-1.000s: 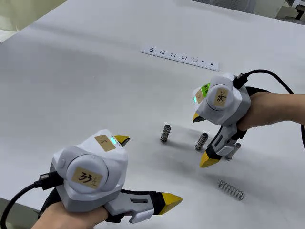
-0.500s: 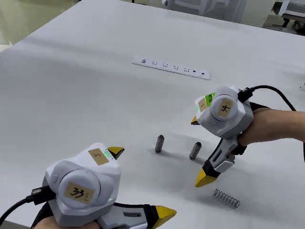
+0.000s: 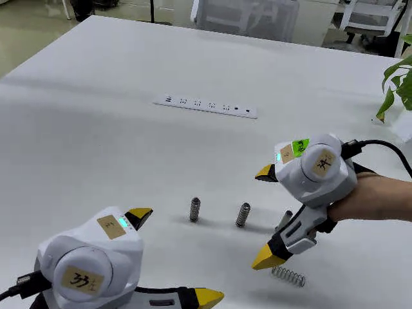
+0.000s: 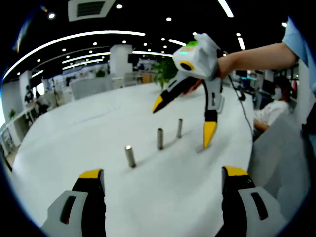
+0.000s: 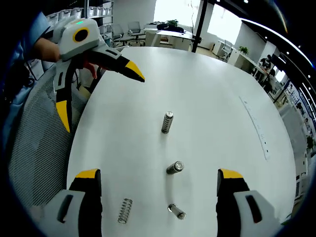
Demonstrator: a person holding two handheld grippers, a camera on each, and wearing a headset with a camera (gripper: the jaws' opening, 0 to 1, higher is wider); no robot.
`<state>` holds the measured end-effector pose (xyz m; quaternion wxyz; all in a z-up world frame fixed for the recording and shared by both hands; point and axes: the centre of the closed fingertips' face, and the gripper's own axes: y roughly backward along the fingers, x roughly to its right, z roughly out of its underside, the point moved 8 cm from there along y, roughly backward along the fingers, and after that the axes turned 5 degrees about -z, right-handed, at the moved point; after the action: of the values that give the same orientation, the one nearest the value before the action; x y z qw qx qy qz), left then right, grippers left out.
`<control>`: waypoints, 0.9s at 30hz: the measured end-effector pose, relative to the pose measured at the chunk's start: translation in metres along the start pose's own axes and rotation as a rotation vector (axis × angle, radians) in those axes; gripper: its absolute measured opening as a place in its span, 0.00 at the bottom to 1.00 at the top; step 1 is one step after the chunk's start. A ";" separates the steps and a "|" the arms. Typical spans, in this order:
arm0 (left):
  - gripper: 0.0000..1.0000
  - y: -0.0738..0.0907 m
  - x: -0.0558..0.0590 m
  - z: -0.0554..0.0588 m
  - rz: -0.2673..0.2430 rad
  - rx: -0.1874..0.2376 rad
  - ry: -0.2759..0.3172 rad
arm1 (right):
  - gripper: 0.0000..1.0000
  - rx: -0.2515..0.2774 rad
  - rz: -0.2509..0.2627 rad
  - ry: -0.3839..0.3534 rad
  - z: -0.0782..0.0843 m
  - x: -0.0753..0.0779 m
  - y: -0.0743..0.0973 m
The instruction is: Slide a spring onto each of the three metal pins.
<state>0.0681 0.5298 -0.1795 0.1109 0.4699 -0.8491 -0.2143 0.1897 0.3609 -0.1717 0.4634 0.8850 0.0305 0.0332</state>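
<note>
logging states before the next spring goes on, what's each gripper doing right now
Left gripper: open, holding nothing.
Right gripper: open, holding nothing; the loose spring lies ungripped near it.

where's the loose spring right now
In the head view the loose spring lies flat on the table at lower right, just beneath the right gripper, near the rightmost pin.

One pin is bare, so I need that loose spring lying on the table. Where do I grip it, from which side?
Grip the loose spring across its coils near one end, from above with the right gripper. It lies flat on its side, and that leaves the other end free for the bare pin.
</note>
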 end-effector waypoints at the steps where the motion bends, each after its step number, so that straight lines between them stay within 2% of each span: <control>1: 1.00 0.000 0.000 -0.001 0.003 0.000 -0.004 | 0.99 0.010 0.010 -0.004 0.002 -0.002 0.002; 7: 1.00 -0.004 0.002 -0.004 0.020 0.001 -0.023 | 0.99 0.059 0.063 -0.077 0.025 -0.015 0.018; 10: 1.00 -0.004 0.003 -0.005 0.026 -0.001 -0.028 | 0.99 0.075 0.092 -0.082 0.035 -0.022 0.027; 17: 1.00 -0.007 0.002 -0.007 0.039 -0.003 -0.038 | 0.99 0.120 0.159 -0.183 0.062 -0.035 0.042; 27: 1.00 -0.012 0.005 -0.005 0.069 -0.015 -0.056 | 0.99 0.165 0.244 -0.287 0.090 -0.058 0.060</control>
<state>0.0766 0.5186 -0.1804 0.0977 0.4334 -0.8659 -0.2298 0.1408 0.2485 -0.1753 0.3816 0.9126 -0.1408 -0.0399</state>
